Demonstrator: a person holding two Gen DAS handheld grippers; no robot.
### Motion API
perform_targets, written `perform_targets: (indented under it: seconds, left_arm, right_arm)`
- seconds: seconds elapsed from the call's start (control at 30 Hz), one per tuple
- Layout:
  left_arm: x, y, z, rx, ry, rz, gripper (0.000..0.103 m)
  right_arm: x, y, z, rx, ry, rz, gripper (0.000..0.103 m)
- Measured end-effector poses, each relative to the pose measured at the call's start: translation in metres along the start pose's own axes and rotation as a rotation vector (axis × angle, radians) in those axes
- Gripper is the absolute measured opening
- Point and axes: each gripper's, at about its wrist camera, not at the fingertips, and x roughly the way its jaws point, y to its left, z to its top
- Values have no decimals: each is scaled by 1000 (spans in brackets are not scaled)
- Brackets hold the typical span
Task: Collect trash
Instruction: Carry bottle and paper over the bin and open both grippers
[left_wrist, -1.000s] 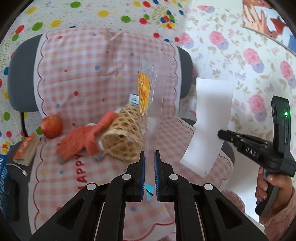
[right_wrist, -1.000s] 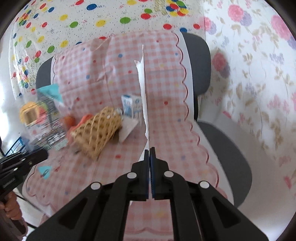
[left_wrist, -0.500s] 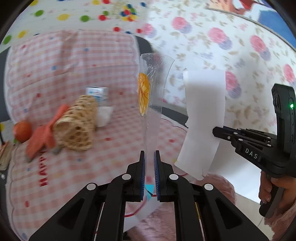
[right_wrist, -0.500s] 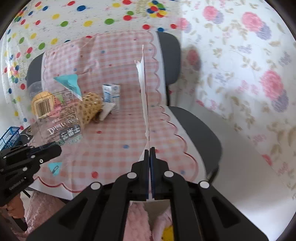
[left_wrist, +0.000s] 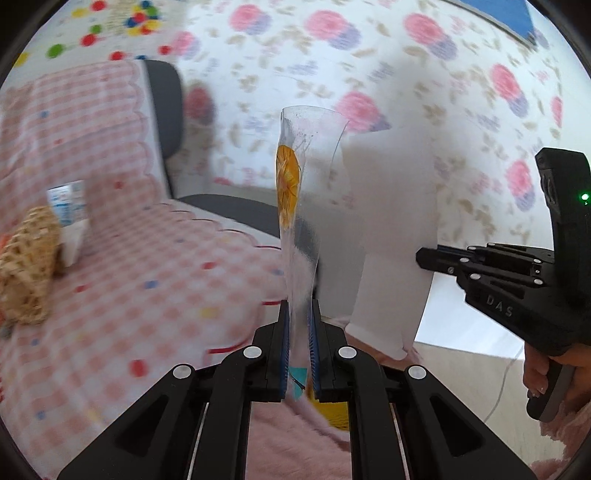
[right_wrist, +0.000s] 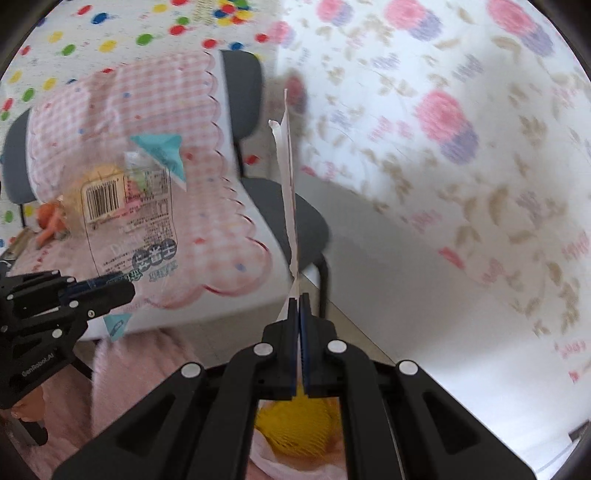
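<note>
Near the front edge of the chair's pink checked cover (left_wrist: 140, 280), the left gripper (left_wrist: 299, 343) has its fingers closed on a clear plastic wrapper (left_wrist: 299, 236), long axis straight up from the tips; just right of it the right gripper (right_wrist: 298, 336) pinches a white paper sheet (right_wrist: 290, 206), also upright; a yellow container (right_wrist: 295, 424), perhaps the bin, lies near and below both, slightly closer to the right one.

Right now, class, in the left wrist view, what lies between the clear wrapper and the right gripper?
The white paper hangs there, pinched in the right gripper, just beside the clear wrapper clamped by the left gripper.
</note>
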Motion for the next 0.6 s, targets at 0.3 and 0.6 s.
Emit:
perform_targets:
  seconds: [0.3,0.6]
  left_arm:
    - [51,-38,-4,63,84,-102,10]
    - [81,-42,-1,44,144,-77,5]
  right_arm:
    - [9,-39,-36,73,62,-93,1]
    - [46,-59,-54,98,158,-105,21]
